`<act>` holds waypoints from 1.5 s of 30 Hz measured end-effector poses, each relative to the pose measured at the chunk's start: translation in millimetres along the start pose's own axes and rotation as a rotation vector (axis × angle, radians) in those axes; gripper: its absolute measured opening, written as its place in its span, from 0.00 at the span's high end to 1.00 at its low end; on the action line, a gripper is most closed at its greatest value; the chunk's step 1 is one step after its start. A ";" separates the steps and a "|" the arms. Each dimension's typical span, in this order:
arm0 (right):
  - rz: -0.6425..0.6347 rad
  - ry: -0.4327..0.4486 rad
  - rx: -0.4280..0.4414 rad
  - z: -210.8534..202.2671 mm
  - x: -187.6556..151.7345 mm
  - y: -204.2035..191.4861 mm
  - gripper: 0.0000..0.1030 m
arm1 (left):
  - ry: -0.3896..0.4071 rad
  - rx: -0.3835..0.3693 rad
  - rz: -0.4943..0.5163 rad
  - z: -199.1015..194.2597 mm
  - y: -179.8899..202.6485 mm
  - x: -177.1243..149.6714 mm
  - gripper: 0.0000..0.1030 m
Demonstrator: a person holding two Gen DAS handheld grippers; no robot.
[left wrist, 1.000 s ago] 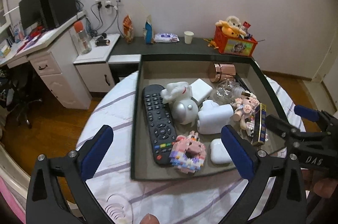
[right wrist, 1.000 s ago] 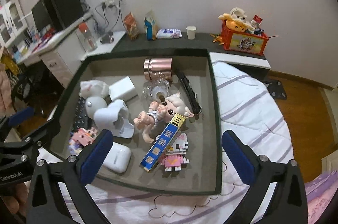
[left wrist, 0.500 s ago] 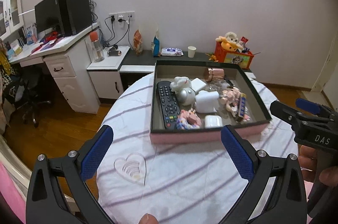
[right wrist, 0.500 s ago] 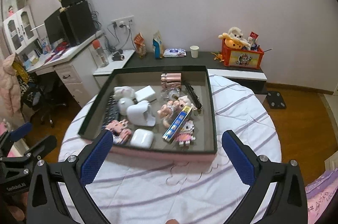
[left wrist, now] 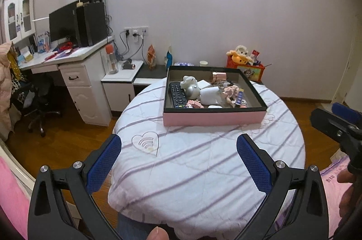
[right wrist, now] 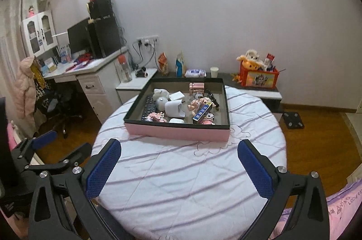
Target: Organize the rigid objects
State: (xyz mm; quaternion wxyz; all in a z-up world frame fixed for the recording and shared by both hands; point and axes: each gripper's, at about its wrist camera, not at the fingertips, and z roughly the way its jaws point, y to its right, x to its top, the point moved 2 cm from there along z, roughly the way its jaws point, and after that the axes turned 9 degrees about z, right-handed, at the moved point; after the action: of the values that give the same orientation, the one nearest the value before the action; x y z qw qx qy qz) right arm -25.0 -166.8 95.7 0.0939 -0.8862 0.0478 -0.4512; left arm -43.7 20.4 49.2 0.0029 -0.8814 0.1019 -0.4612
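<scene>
a round desk (left wrist: pixel 203 172) under a white quilted cloth with pale purple stripes fills the middle of both views, and the pink-sided tray (left wrist: pixel 213 117) with its dark rim and grey floor sits on the far half of it, well apart from both tools. the left hand-held gripper (left wrist: pixel 178 159) hovers over the near edge of the desk with its blue-padded fingers (left wrist: pixel 103 164) spread wide and nothing between them; the right hand-held gripper (right wrist: pixel 179 160) hangs likewise at the near edge, its jaws wide apart and bare (each tool also shows at the rim of the other's view). inside the tray the rigid things lie crowded together: a black remote control (left wrist: pixel 177 95) along the left wall, a white rounded device (right wrist: pixel 173 109) near the centre, a white rabbit-like figure (left wrist: pixel 190 82) at the back left beside a flat white block (right wrist: pixel 177 95), a rose-gold cylinder (left wrist: pixel 219 76) lying on its side by the far wall, a pink pig doll (right wrist: pixel 199 103) right of centre, a blue and yellow stick-shaped pack (right wrist: pixel 202 112) leaning across it, a pink brick-built figure (left wrist: pixel 194 103) at the front, and a small white earbud case (right wrist: pixel 176 120) close to the front wall. a heart outline (left wrist: pixel 146 143) is stitched into the cloth at the near left of the desk.
</scene>
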 end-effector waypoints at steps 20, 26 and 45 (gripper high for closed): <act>0.069 0.066 -0.021 -54.8 -55.4 7.6 0.00 | 0.022 0.036 -0.020 -63.1 17.2 -37.7 0.00; 0.076 0.054 -0.021 -50.7 -59.4 9.2 0.00 | 0.017 0.024 -0.035 -60.7 15.7 -40.1 0.00; 0.079 0.053 -0.009 -51.1 -59.2 5.7 0.00 | 0.023 0.004 -0.012 -61.9 20.5 -40.3 0.00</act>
State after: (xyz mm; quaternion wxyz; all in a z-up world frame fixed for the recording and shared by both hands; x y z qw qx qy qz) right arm -101.1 -168.6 77.1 0.1063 -0.8717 0.0871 -0.4704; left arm -120.1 13.2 50.0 0.0006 -0.8765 0.0960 -0.4717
